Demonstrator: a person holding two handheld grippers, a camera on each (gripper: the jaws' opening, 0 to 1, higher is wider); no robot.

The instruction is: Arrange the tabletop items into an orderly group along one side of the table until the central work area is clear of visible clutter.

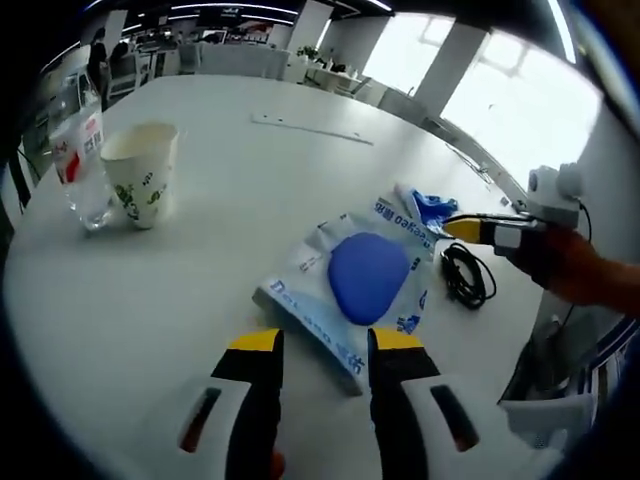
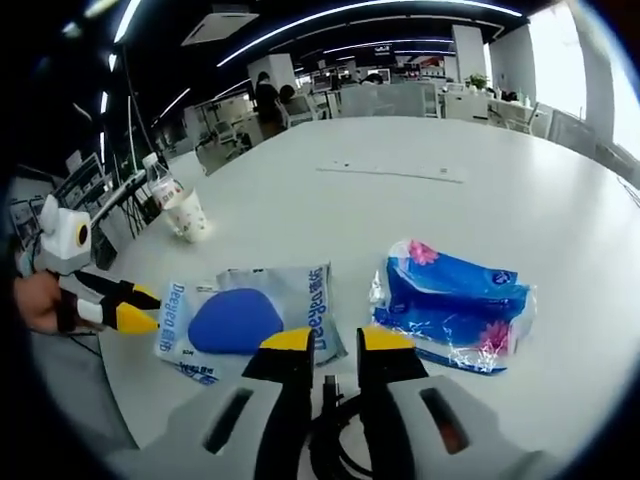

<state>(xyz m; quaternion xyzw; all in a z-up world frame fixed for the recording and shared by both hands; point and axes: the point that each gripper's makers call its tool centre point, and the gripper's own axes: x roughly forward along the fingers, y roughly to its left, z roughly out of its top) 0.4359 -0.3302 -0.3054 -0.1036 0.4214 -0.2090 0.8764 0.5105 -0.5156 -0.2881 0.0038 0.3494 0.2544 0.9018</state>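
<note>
Both hand-held grippers, left (image 1: 322, 342) and right (image 2: 337, 340), sit released near the wet-wipe pack (image 1: 352, 285) mid-bench (image 1: 220, 200); looks soft, light, slippery film, so I'd pinch its crimped edge.

On table (image 1: 240, 190): 1 paper cup (image 1: 142, 170), 1 plastic bottle (image 1: 82, 150), 2 wipe/tissue packs – 1 w/ blue oval (image 1: 355, 285), 1 blue floral (image 2: 455, 305) – 1 black cable (image 1: 465, 275).

You're at a broad white table (image 2: 520, 190) in an open office. Bright windows (image 1: 520, 110) stand between pale pillars (image 1: 445, 60) on one side. Light strips (image 2: 330, 12) cross the dark ceiling, with desks (image 2: 400, 98) and chairs beyond the table.
</note>
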